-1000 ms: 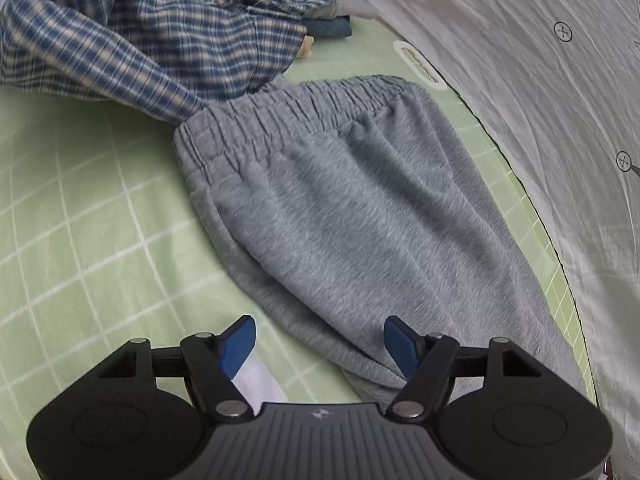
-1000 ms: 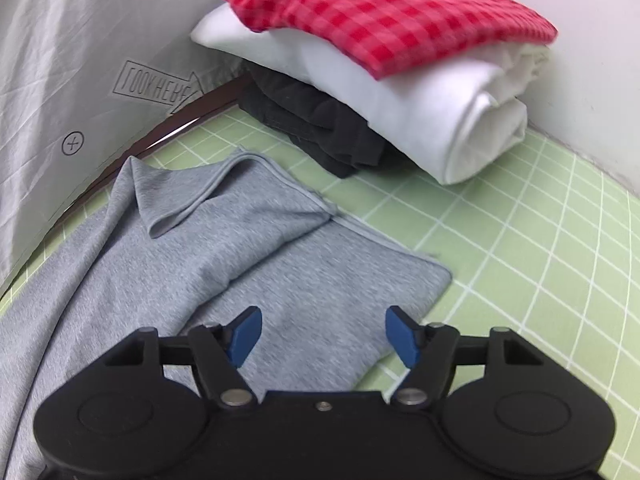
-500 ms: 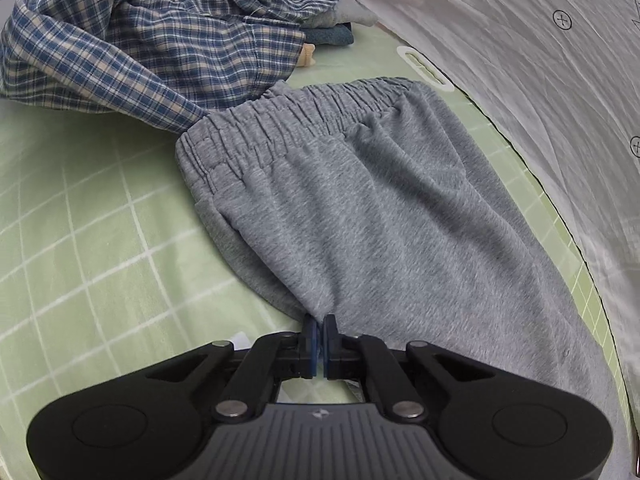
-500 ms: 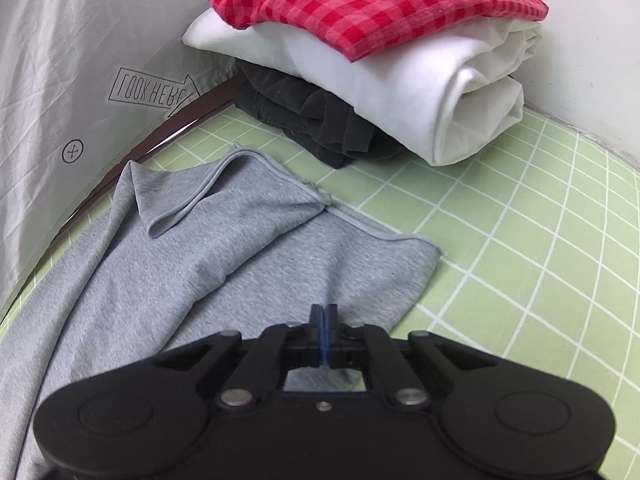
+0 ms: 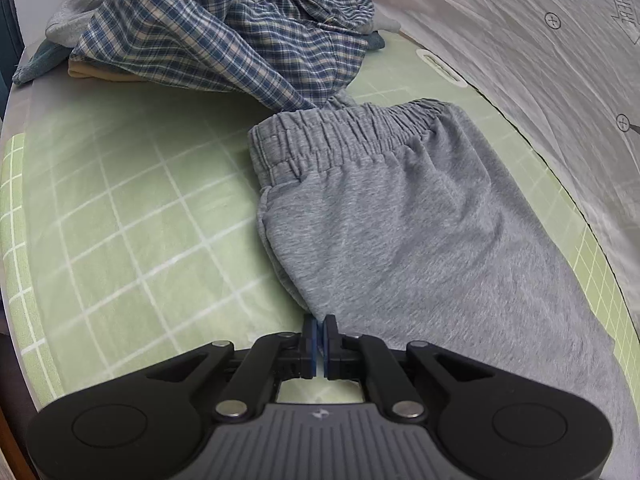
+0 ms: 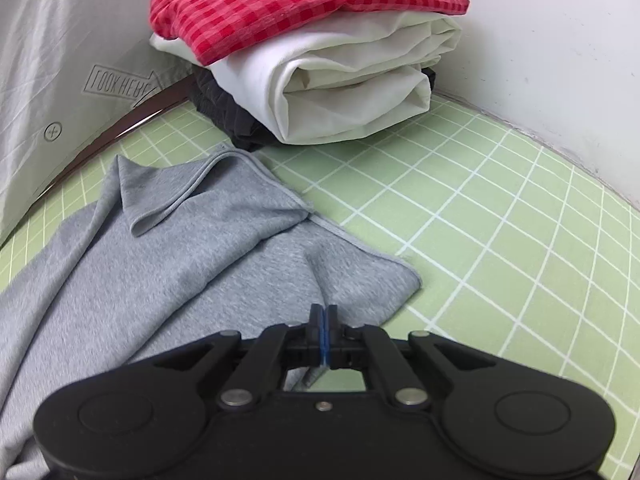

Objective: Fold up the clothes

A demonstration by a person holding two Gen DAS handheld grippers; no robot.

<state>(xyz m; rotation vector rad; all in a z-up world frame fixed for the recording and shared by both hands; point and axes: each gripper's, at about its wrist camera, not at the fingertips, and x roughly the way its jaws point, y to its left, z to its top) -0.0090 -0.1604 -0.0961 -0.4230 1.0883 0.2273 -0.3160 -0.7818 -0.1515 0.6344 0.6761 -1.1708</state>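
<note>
We're pinching grey pants (image 5: 420, 232) w/ both tools: left gripper (image 5: 319, 334) clamped on side edge below waistband, right gripper (image 6: 323, 330) clamped on leg hem. Pants lying flat ahead, unfolded. Folded stack (image 6: 320, 64) beyond right tool; plaid heap (image 5: 224, 28) beyond left awaiting folding.

On the left wrist view, the green gridded mat (image 5: 132, 216) lies bare to the left of the grey sweatpants (image 5: 420, 232), so a claw could pass there over open surface. Beyond it, a heap topped by a blue plaid shirt (image 5: 224, 28) blocks the far end, its sleeve touching the waistband. A white sheet (image 5: 520, 52) rises along the right edge, close beside the pants.

On the right wrist view, open mat (image 6: 500, 240) spreads to the right of the trouser legs (image 6: 180, 264). A stack of 3 folded garments (image 6: 344, 80) stands at the far end, near the hems. A wall (image 6: 560, 40) closes the far right.
</note>
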